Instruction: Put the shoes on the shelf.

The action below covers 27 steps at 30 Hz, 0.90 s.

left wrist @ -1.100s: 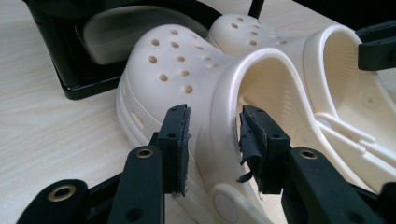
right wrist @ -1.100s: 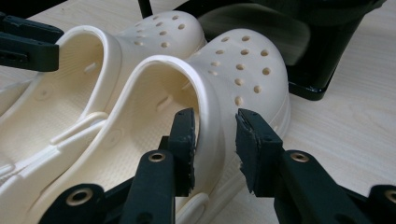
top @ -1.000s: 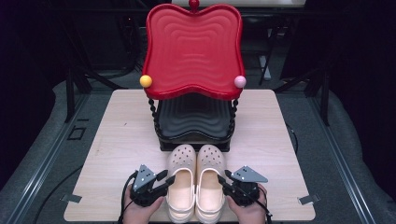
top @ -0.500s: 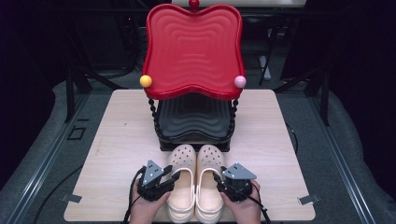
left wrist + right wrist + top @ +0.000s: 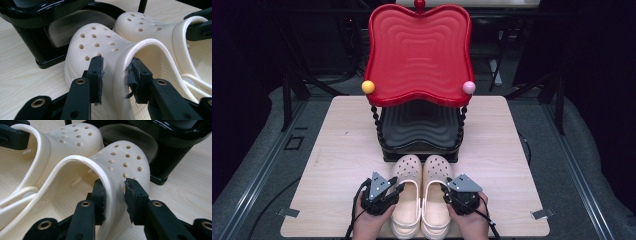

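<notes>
— Evidently the two clogs, left clog [image 5: 407, 192] and right clog [image 5: 436, 195], sat side by side at the table's [image 5: 337, 150] near edge, toes just in front of the black lower tray [image 5: 419, 132] of the red-topped stand [image 5: 419, 50]. How would they have handled?

— Light, soft foam, probably; springy, not fragile, a little slick. The side wall by the opening looked the best hold.

— And the fingers?

— The left gripper [image 5: 115, 75] had just been closing, its jaws straddling the left clog's outer wall, pads about touching. The right gripper [image 5: 115, 192] did likewise on the right clog.

— Any writing?

— None legible.
</notes>
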Tool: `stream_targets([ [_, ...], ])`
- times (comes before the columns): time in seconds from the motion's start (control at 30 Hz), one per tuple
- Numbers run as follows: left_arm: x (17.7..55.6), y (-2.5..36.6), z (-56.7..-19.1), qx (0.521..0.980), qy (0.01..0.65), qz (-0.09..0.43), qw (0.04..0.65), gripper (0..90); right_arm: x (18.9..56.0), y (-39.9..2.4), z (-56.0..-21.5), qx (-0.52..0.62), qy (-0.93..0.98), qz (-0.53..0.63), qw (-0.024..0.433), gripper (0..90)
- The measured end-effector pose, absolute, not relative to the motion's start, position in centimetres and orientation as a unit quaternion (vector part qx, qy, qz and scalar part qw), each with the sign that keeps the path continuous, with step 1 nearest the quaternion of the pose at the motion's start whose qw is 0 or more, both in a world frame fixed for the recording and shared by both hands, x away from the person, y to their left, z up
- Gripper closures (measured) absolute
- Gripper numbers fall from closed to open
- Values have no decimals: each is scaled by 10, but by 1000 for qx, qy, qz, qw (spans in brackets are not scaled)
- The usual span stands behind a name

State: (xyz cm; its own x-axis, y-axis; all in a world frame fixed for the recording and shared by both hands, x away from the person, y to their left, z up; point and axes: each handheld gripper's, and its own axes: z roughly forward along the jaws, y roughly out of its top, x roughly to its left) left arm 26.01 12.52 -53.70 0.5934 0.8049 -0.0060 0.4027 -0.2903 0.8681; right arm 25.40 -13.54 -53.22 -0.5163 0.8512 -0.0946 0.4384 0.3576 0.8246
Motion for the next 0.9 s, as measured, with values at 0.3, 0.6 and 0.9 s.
stream_targets([
  [0.3,254,125,-537,767,396,242,443,715,249,-135,-530,412,778,382,279,759],
  [0.6,249,136,-531,767,394,262,433,786,243,-142,-524,424,767,384,290,812],
  [0.9,242,153,-522,768,396,254,434,816,237,-147,-517,428,764,388,288,834],
])
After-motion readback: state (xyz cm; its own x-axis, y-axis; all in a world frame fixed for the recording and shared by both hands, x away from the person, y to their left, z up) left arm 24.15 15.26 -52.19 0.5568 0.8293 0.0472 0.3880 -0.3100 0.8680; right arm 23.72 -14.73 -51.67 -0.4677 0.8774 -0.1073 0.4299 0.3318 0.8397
